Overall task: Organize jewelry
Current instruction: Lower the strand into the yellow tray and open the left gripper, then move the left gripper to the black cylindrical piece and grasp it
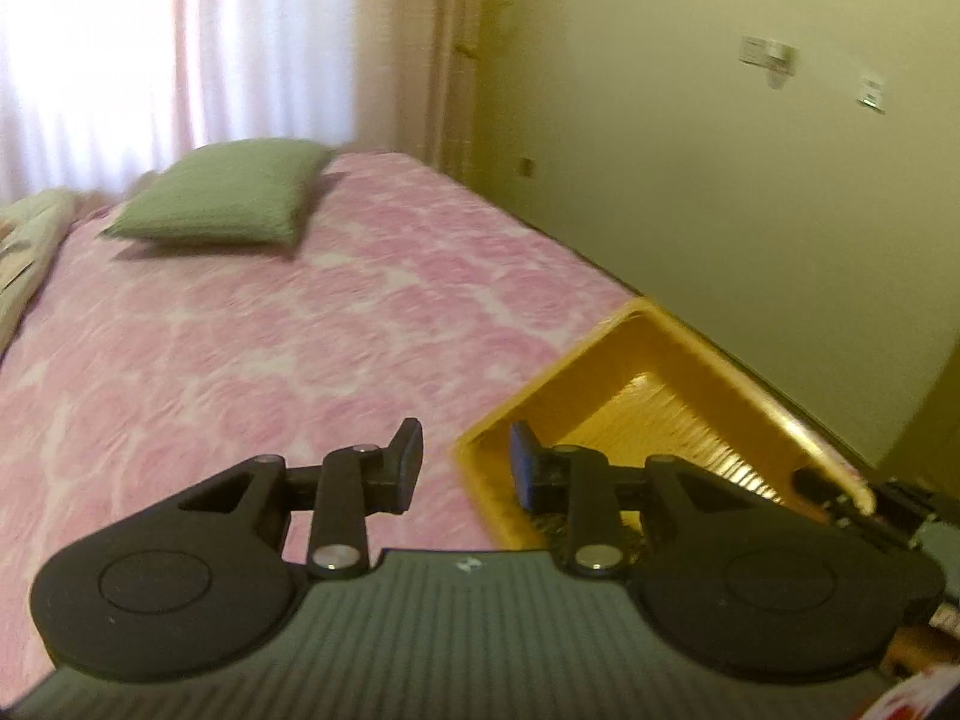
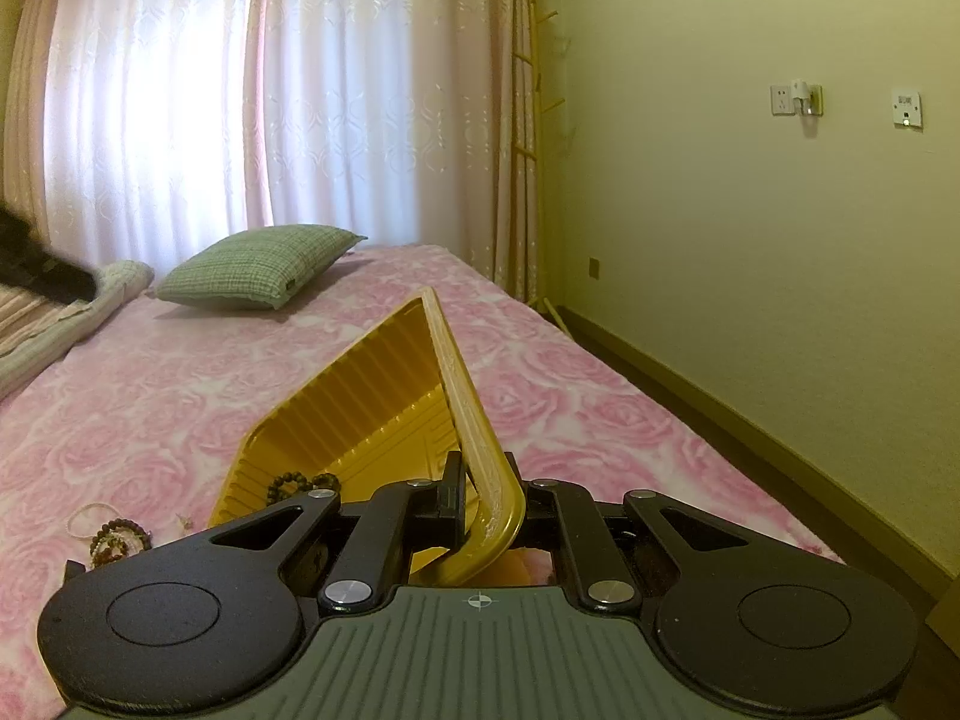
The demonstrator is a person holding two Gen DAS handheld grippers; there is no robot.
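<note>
A yellow ribbed plastic tray (image 2: 384, 414) is tilted up on the pink bed. My right gripper (image 2: 489, 501) is shut on the tray's near rim corner. A dark bead bracelet (image 2: 294, 486) lies inside the tray at its low end. More bead bracelets (image 2: 117, 540) and a thin pale band (image 2: 90, 513) lie on the bedspread left of the tray. In the left wrist view the same tray (image 1: 648, 396) shows to the right, and my left gripper (image 1: 465, 462) is open and empty just over its left corner.
A green checked pillow (image 2: 258, 267) lies at the far end of the pink rose bedspread (image 2: 150, 420). A folded blanket (image 2: 54, 324) sits at the left. The bed's right edge drops to a dark floor along the yellow wall (image 2: 750, 240). Curtains hang behind.
</note>
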